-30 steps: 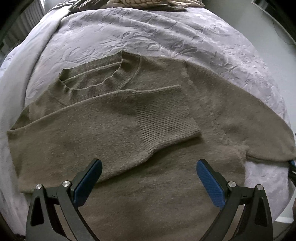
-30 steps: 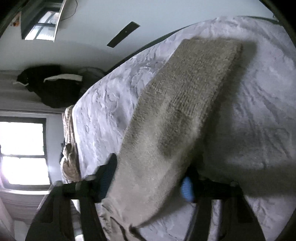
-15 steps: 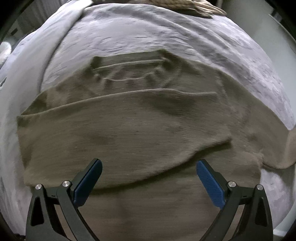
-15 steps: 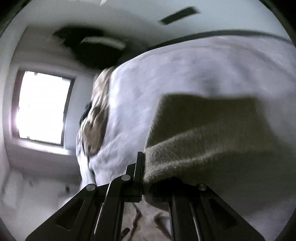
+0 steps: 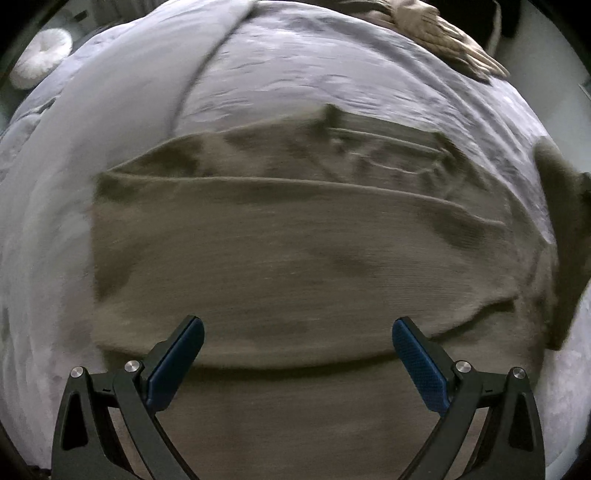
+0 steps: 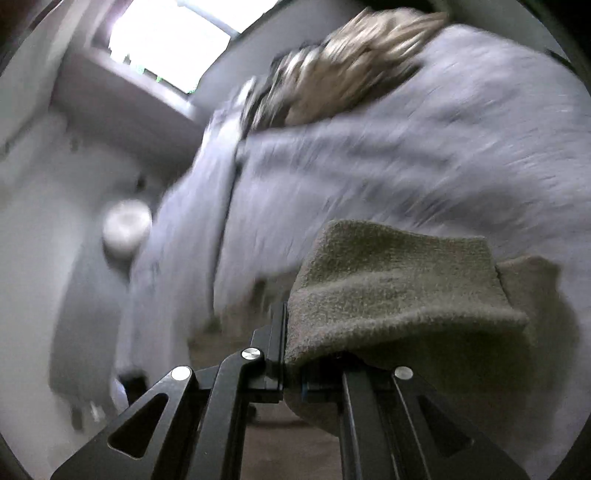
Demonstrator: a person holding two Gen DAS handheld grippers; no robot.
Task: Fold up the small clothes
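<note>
The left tongs (image 5: 297,354) hover spread wide above an olive sweater (image 5: 288,258) lying on a lavender bedspread (image 5: 295,74), while the right tongs (image 6: 291,373) clench the sweater's raised sleeve (image 6: 391,291), draped over them.

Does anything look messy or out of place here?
Only one thing: a crumpled beige cloth heaped at the bed's far edge. The sweater lies flat, one sleeve pinched in the right tongs.
</note>
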